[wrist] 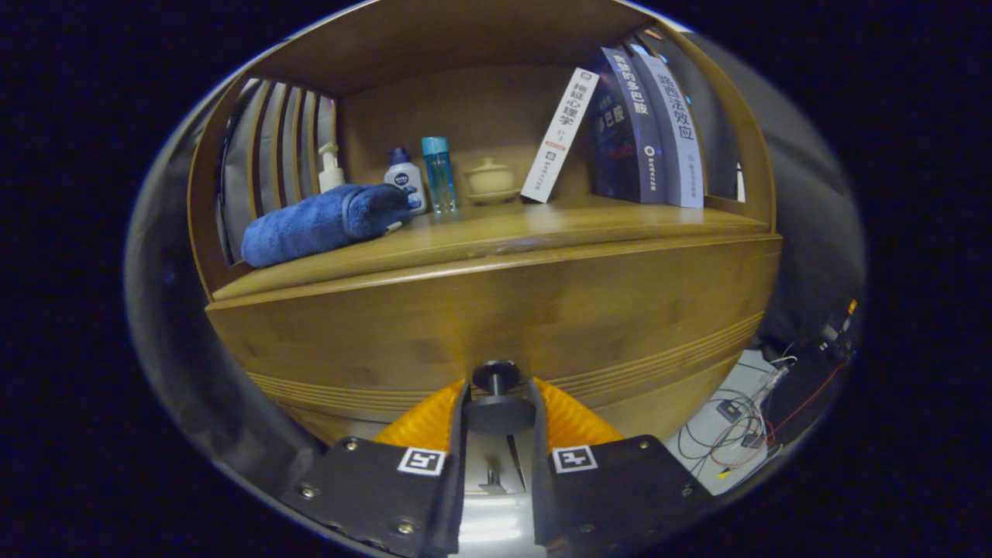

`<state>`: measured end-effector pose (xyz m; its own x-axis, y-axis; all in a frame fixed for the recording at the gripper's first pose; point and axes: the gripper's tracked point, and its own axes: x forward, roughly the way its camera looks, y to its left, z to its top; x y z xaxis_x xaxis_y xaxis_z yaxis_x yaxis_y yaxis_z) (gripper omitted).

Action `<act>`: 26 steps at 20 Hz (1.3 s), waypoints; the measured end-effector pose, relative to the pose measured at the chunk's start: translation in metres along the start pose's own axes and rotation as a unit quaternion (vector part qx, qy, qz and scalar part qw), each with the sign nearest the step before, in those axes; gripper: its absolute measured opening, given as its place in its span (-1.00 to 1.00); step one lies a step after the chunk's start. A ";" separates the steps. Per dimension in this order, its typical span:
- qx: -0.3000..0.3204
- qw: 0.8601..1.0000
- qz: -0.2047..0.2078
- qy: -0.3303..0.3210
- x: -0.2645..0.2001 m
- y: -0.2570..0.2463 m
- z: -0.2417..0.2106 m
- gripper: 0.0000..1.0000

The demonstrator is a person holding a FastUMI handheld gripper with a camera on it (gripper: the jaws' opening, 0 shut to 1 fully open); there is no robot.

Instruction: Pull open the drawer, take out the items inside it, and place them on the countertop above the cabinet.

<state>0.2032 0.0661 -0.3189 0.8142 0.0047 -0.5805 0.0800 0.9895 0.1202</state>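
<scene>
The drawer point(496, 325) is a wide wooden front in warm brown bamboo-like grain, with a band of fine horizontal grooves running along its lower part. It sits flush in the cabinet, closed, directly beneath the countertop point(542, 232). A dark round knob point(497, 378) on a short stem stands out from the middle of its lower front, and a wider dark disc sits at the knob's near end. The countertop is a flat wooden shelf of the same tone, level, spanning the cabinet's width just above the drawer's top edge.
</scene>
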 end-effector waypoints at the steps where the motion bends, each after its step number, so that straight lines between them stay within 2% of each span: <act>1: 0.001 1.000 -0.004 0.002 -0.004 -0.002 -0.001 -0.28; 6: 0.022 0.999 -0.028 0.002 -0.046 -0.009 -0.017 -0.28; 9: 0.009 0.999 -0.037 0.008 -0.074 -0.013 -0.026 -0.28; 10: 0.010 0.999 -0.037 0.010 -0.078 -0.015 -0.029 -0.49; 17: 0.018 0.997 -0.069 0.042 -0.132 -0.021 -0.054 -0.49; 20: 0.014 0.994 -0.087 0.071 -0.155 -0.024 -0.079 -0.49; 21: 0.022 0.994 -0.089 0.055 -0.161 -0.023 -0.073 -0.49; 26: 0.017 0.993 -0.091 0.069 -0.169 -0.019 -0.083 -0.50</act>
<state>0.0162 0.0582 -0.2902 0.6977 -0.1523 -0.7000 0.2405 0.9702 0.0287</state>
